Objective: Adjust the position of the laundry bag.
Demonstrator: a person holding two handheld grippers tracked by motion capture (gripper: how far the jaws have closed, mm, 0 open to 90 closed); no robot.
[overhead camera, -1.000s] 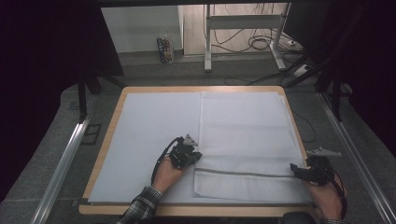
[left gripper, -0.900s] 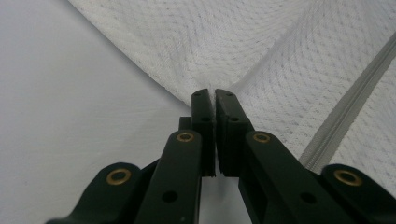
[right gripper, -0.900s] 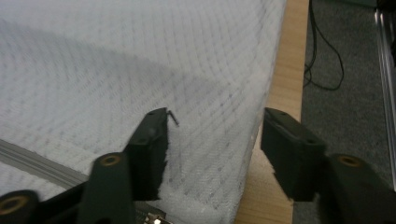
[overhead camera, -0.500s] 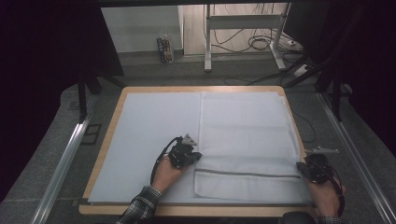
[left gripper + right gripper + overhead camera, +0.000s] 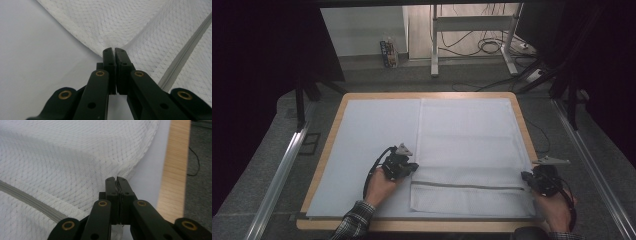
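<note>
Wooden-rimmed table [image 5: 328,131] with pale mat [image 5: 367,135]. White mesh towel [image 5: 467,140], grey stripe [image 5: 467,186] near its front edge, lies flat over the mat's right half. Left gripper [image 5: 404,167]: jaws pinched on the towel's left edge. Right gripper [image 5: 534,180]: jaws clamped on its right edge. Behind the table: metal stand [image 5: 472,35], floor cables [image 5: 492,46].

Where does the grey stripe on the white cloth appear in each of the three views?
High view: grey stripe crosses the white cloth near its front edge.
Left gripper view: stripe runs diagonally at right, beside the shut jaws.
Right gripper view: stripe slants across lower left.
Shared landmark: that cloth's mesh weave.
</note>
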